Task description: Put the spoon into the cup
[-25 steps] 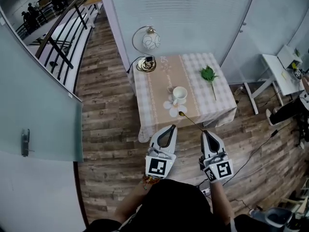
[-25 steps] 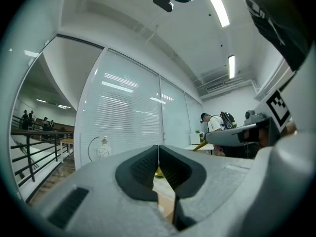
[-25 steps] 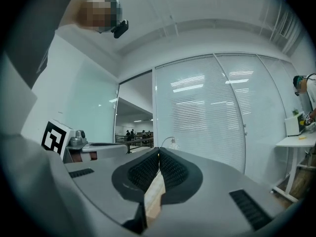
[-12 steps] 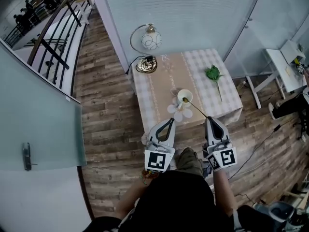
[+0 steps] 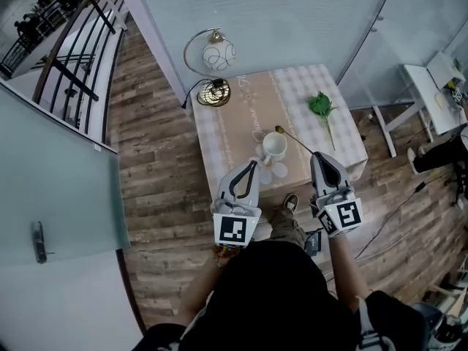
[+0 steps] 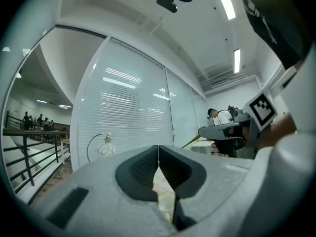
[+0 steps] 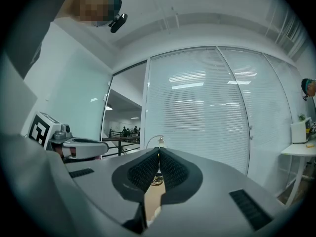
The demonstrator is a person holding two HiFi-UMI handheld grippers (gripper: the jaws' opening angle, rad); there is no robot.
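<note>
A white cup (image 5: 274, 146) stands on a flower-shaped mat (image 5: 261, 170) near the front of the small cloth-covered table (image 5: 227, 134). My right gripper (image 5: 316, 156) is shut on the handle end of a thin golden spoon (image 5: 296, 142). The spoon slants up and left, and its bowl shows just past the cup's far rim. How high it is above the cup I cannot tell. My left gripper (image 5: 251, 164) is shut and empty, at the table's front edge left of the cup. In the left gripper view the cup (image 6: 166, 204) shows below the closed jaws and the spoon (image 6: 190, 142) juts from the right gripper.
At the table's back left a globe lamp (image 5: 217, 53) stands beside a coiled cable (image 5: 213, 91). A green sprig (image 5: 322, 107) lies at the right. Glass walls rise behind the table, a white side table (image 5: 439, 86) stands far right, and a railing (image 5: 69, 64) is on the left.
I have stepped closer to the table. The right gripper has carried the spoon forward: its bowl went from the mat in front of the cup, across the cup, to its far rim.
</note>
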